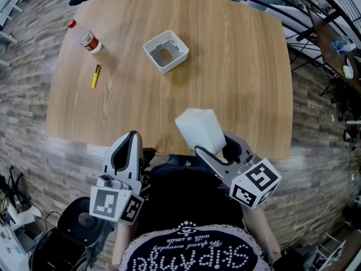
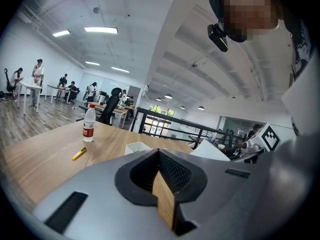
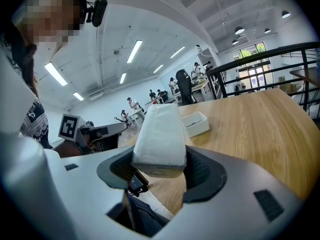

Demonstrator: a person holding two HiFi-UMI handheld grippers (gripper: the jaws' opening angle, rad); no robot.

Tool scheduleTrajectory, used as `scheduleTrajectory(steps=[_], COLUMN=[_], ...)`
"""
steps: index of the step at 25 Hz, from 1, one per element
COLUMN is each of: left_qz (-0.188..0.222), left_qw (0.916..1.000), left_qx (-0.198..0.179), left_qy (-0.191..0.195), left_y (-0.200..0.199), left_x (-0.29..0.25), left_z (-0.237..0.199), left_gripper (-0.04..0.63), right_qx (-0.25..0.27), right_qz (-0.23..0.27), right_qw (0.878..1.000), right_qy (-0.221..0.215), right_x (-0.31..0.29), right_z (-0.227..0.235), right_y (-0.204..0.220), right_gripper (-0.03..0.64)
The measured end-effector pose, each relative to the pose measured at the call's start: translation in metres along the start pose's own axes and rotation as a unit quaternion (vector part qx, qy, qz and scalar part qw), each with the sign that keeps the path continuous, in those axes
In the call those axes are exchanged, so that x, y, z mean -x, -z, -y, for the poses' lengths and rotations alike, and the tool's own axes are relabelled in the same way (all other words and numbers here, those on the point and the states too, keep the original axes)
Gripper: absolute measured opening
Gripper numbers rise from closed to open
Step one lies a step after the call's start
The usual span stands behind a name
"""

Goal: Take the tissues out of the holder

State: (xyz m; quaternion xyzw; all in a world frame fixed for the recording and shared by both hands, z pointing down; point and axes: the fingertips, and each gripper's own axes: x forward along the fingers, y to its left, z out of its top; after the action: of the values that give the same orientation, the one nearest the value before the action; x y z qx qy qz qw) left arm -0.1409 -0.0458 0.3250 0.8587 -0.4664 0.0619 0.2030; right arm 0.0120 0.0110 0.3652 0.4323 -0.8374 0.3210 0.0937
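Evidently, right gripper [image 1: 214,144] clamped on tissue stack [image 1: 199,126], left gripper [image 1: 132,135] with jaws pressed together, white holder [image 1: 148,47] well apart on wooden table [image 1: 237,66]

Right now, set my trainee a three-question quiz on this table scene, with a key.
1. True or false: the tissue stack sits inside the white holder.
2. Which lies nearest the water bottle? A) the yellow pen B) the white holder C) the tissue stack
3. Which gripper is shut with nothing between its jaws?

Key
1. False: the right gripper holds it, well clear of the holder.
2. A
3. The left gripper
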Motion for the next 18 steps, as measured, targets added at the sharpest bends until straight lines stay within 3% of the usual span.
scheduleTrajectory(steps=[18], left_qz=[0.004], left_qw=[1.0], left_qx=[-0.004], left_qy=[0.003], left_y=[-0.0009], left_x=[0.0022], left_z=[-0.0013], left_gripper=[0.006], right_qx=[-0.005], right_qz=[0.0], right_qw=[1.0], right_qy=[0.003], right_x=[-0.0004], right_z=[0.0004], right_y=[0.0039], right_gripper=[0.264])
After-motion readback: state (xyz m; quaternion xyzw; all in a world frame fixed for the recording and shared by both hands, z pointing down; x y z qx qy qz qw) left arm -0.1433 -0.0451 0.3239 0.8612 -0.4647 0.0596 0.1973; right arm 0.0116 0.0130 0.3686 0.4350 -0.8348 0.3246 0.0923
